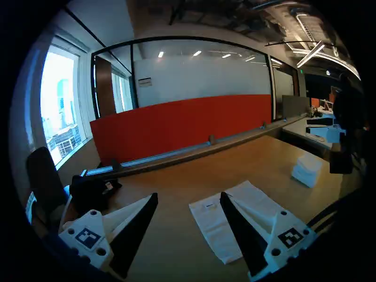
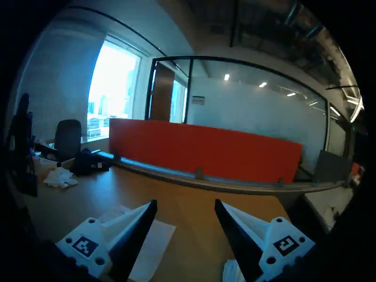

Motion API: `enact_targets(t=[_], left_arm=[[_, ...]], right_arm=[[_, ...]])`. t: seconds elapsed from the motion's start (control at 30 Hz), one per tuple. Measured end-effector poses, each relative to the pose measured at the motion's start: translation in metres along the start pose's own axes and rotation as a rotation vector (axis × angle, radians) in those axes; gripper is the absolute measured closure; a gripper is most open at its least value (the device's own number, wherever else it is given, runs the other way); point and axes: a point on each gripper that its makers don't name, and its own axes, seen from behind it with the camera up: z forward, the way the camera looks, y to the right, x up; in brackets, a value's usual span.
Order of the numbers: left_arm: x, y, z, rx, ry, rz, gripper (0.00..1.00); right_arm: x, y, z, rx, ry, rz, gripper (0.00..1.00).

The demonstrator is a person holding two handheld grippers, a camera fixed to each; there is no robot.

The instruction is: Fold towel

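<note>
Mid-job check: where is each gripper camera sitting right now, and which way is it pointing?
Left gripper view: rides on the left gripper, above the wooden table, facing the red partition; its own open fingers frame the flat towel.
Right gripper view: rides on the right gripper, facing the same partition, angled more toward the window; its open fingers show, towel below them.
Shared: table, partition, towel, black bag.
</note>
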Motion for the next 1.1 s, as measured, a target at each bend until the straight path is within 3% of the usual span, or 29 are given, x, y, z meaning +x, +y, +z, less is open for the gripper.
enact_targets(t=[0.17,0.3,0.67,1.1], left_arm=[[-0.011,0.019,0.001,-0.081,-0.050,0.026,0.01],[-0.019,0.027,0.000,-0.122,-0.076,0.035,0.02],[-0.052,0.033,0.004,-0.147,-0.124,0.061,0.01],[-0.116,0.050,0.016,-0.186,-0.217,0.080,0.01]], right_arm=[[-0.013,-0.024,-0.002,0.100,-0.084,-0.072,0.05],[-0.015,-0.036,-0.002,0.150,-0.111,-0.095,0.04],[-0.048,-0.051,-0.001,0.185,-0.190,-0.116,0.05],[-0.121,-0.077,0.002,0.234,-0.296,-0.131,0.05]])
